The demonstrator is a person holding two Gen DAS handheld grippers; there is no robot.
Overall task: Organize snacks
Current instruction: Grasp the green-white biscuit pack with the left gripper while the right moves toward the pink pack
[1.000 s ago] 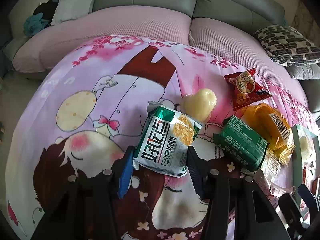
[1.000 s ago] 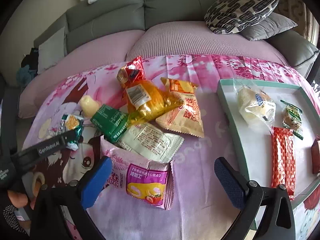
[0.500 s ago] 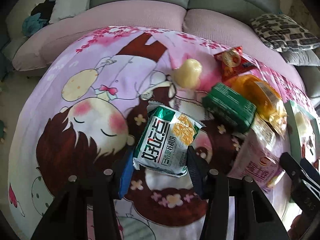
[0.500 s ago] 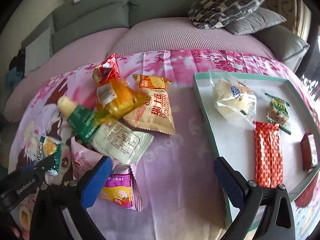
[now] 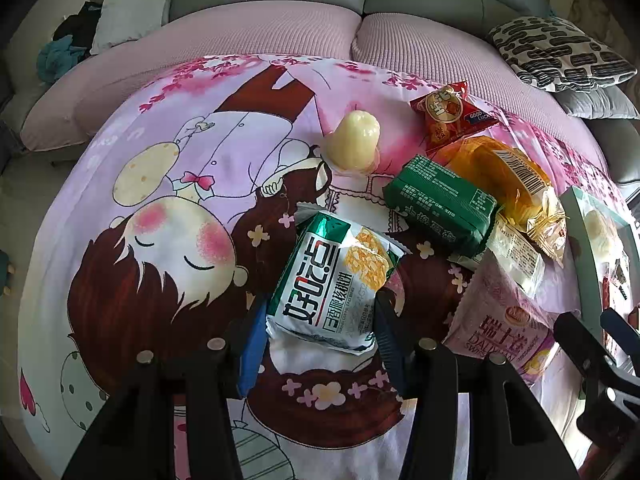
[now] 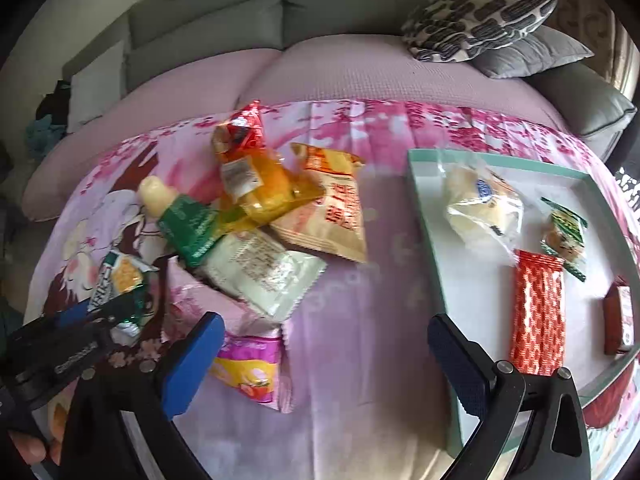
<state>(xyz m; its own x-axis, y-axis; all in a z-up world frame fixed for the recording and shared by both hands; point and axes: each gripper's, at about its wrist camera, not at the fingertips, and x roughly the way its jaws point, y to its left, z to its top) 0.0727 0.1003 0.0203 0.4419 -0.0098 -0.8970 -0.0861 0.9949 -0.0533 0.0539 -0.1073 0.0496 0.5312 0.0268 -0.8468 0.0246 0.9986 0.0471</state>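
Observation:
My left gripper (image 5: 320, 340) is shut on a green-and-white snack packet (image 5: 336, 280) and holds it above the cartoon-print cloth. It also shows in the right wrist view (image 6: 118, 280) at the far left. My right gripper (image 6: 324, 356) is open and empty, low over the cloth between the snack pile and the mint-rimmed tray (image 6: 428, 208). The pile holds a green pack (image 6: 192, 228), an orange pack (image 6: 264, 184), a tan pack (image 6: 336, 208), a pale pack (image 6: 264, 272) and a pink pack (image 6: 248, 364). The tray holds several snacks.
A yellow jelly cup (image 5: 356, 140) and a red packet (image 5: 448, 116) lie at the far side of the pile. A grey sofa with a patterned pillow (image 6: 476, 20) stands behind. The cloth's left half (image 5: 160, 200) bears no snacks.
My left gripper has carried the green-and-white packet back and up from the pile. My right gripper has shifted right, nearer the tray.

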